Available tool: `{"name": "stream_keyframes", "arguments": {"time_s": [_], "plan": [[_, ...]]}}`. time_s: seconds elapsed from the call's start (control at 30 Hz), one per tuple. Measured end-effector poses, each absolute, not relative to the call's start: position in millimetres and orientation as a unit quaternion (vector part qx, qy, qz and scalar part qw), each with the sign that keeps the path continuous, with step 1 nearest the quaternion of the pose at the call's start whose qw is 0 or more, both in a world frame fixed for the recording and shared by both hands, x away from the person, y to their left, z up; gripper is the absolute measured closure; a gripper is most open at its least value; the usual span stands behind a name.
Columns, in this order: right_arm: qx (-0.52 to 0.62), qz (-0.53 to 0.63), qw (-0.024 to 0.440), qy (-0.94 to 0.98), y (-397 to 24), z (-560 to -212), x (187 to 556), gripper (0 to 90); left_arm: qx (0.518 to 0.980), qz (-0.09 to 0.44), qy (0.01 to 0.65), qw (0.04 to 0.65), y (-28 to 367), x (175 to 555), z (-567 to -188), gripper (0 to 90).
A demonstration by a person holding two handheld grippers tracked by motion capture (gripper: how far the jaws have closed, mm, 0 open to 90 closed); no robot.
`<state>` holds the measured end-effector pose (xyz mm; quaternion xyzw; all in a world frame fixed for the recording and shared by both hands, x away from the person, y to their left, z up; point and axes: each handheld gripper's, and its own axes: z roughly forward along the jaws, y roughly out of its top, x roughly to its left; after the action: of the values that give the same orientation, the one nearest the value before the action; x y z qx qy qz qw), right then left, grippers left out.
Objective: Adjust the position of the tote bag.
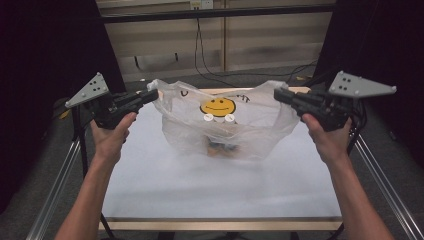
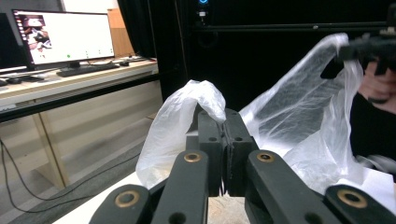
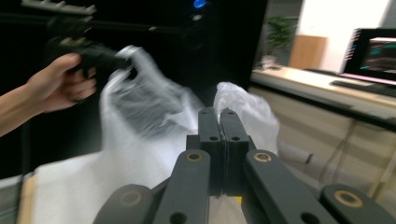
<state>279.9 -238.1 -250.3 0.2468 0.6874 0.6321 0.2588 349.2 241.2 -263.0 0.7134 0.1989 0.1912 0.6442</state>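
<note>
High view: the left gripper (image 1: 150,95) has its jaws clamped tight on the left handle (image 1: 156,86) of a clear plastic carrier bag (image 1: 220,125) printed with a yellow smiley face (image 1: 218,106). The right gripper (image 1: 281,94) is likewise pinched hard on the right handle (image 1: 274,86). Both handles are drawn apart and up, so the bag hangs between the two grippers with its bottom resting on the white table (image 1: 220,190), mid-table toward the far edge. Some small items (image 1: 222,146) lie inside at the bag's bottom; what they are I cannot tell.

Judged from this, the step in hand is lifting the bag by its handles. To do it well, keep both pinches firm, raise the two hands evenly so the bag stays level, and avoid pulling the handles further apart, since thin film could stretch or slip from the pads.
</note>
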Motion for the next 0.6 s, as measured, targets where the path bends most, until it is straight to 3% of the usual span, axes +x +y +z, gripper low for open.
{"name": "stream_keyframes", "arguments": {"time_s": [0.33, 0.6], "plan": [[0.308, 0.627, 0.321, 0.639, -261.3, -220.0, 313.2, 90.0, 0.709, 0.206, 0.237, 0.632, 265.9, 363.6, -262.5, 88.8], [0.347, 0.588, 0.310, 0.661, -269.4, -257.1, 338.2, 90.0, 0.711, 0.200, 0.273, 0.617, 278.5, 379.3, -289.8, 88.9]]}}
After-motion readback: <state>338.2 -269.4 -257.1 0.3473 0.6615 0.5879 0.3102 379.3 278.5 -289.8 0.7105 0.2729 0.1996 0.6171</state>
